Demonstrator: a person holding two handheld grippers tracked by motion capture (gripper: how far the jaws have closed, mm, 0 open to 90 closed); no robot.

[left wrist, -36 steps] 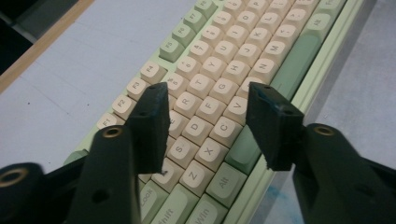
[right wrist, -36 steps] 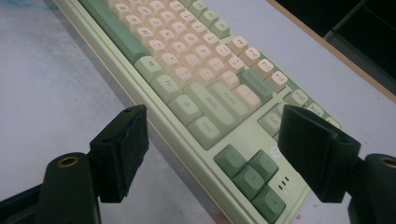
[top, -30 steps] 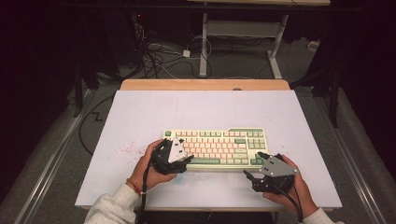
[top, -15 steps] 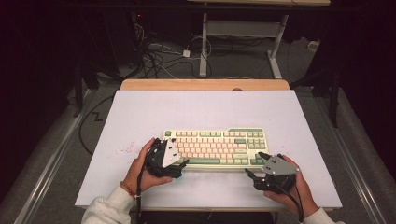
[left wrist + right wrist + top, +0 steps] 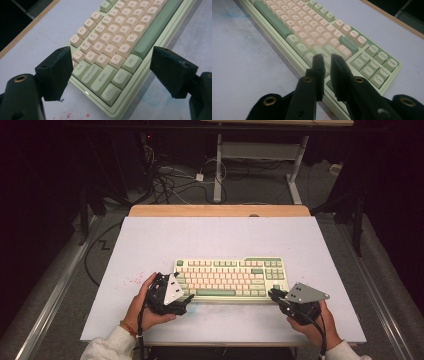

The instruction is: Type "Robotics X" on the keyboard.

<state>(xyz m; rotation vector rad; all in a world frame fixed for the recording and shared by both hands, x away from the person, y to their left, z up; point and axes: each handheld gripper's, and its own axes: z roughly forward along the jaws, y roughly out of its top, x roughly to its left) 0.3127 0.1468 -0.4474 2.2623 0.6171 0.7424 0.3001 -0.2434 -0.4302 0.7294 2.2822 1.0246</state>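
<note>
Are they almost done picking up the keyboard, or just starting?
Just starting, it seems. Done: both grippers have reached the keyboard, which lies flat on the table. In hand: the left gripper is wide open around its Ctrl corner; the right gripper, nearly shut, hangs over the front edge near the arrow keys. Left: gripping and lifting.

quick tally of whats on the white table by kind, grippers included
keyboard: 1
left gripper, jaws wide apart at the keyboard's left end: 1
right gripper, jaws nearly together at its right end: 1
table, white-topped: 1
total: 4
</note>
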